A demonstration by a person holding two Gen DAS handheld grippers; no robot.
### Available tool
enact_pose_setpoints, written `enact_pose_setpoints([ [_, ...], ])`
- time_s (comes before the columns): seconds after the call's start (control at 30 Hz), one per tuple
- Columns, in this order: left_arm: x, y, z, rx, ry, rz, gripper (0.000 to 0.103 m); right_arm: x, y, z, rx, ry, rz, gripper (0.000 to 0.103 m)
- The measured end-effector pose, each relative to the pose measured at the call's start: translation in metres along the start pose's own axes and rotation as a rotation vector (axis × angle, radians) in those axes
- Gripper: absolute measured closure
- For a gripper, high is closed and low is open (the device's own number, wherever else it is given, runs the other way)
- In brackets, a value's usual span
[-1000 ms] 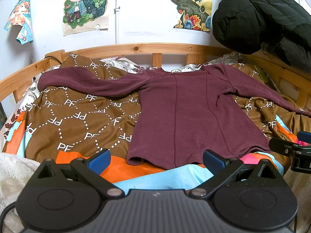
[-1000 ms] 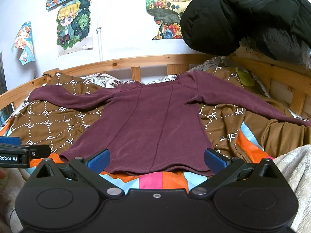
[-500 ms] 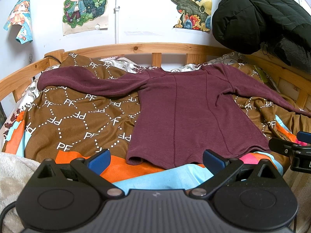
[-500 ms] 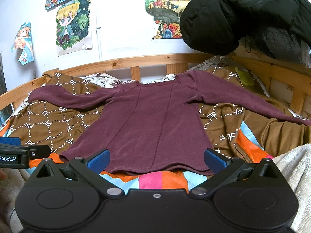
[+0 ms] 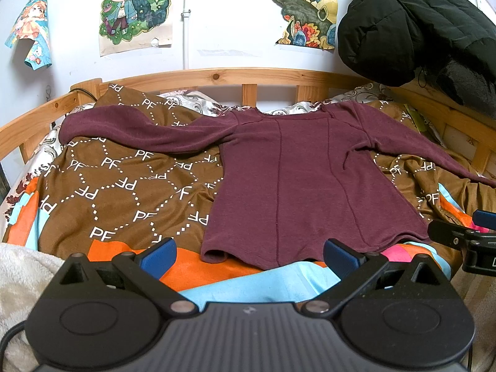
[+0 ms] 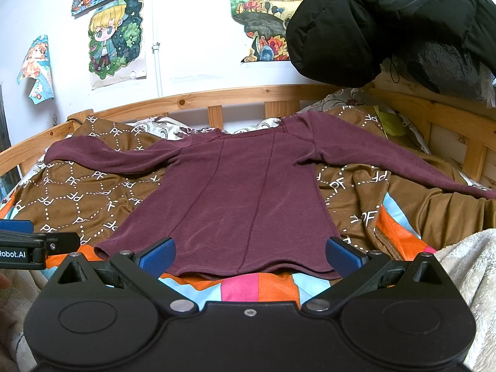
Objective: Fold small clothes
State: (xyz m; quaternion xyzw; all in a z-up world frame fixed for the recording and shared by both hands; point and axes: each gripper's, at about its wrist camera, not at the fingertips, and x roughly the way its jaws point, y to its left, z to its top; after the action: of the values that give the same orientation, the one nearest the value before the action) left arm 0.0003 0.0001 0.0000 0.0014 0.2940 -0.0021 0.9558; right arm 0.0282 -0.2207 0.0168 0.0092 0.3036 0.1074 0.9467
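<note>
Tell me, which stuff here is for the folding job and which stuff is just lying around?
For the job:
- maroon long-sleeved top, spread flat
- left tongs, open
- right tongs, open

Just there:
- brown PF blanket
- black puffy jacket
- cartoon posters
- wooden bed rail
- fluffy cream blanket

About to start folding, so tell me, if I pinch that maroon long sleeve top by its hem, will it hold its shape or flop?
The maroon top will likely flop: it follows the rumpled brown blanket, so it looks soft. The spread sleeves will probably trail behind. It looks thin, so probably light.
</note>
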Motion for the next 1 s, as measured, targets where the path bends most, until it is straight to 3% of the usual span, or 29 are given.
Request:
enact_pose_setpoints([
  [1.0, 0.0001, -0.0002, -0.0003, 0.001, 0.007, 0.0, 0.0, 0.0009, 0.0002, 0.0004, 0.001, 0.01, 0.0, 0.0],
])
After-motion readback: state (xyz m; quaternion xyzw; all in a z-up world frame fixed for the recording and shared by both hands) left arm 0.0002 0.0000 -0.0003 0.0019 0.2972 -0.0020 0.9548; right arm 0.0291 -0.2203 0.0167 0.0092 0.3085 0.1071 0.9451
